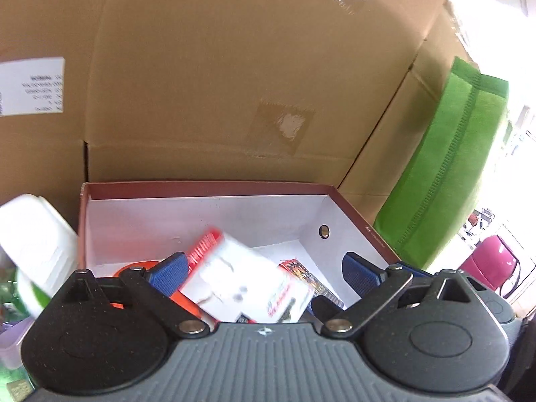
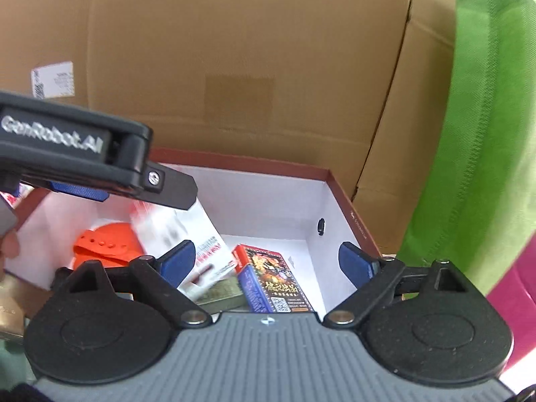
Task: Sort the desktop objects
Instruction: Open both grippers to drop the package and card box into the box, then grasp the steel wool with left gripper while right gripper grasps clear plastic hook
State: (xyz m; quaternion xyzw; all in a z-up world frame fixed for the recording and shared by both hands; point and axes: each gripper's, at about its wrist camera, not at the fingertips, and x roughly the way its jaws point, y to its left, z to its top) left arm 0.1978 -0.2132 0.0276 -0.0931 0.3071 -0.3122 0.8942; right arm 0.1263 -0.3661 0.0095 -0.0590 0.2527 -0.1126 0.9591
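Note:
A shoe box (image 1: 207, 188) with a red rim and white inside stands below both grippers. My left gripper (image 1: 264, 269) is open above it. A blurred, tilted white carton with a red stripe (image 1: 231, 278) lies between its blue pads, which stand apart from it. My right gripper (image 2: 267, 261) is open too, with nothing gripped. In the right wrist view one of the left gripper's fingers (image 2: 174, 189) hangs over the white carton (image 2: 177, 227). An orange strap-like item (image 2: 104, 244), a pictured card pack (image 2: 271, 278) and a gold-green pack (image 2: 221, 294) lie in the box.
A large cardboard carton (image 1: 234, 67) rises right behind the shoe box. A green fabric bag (image 1: 452, 184) stands at its right, with a pink chair (image 1: 492, 264) beyond. A white container (image 1: 33, 234) sits left of the box. A person's hand (image 2: 6, 244) shows at the left edge.

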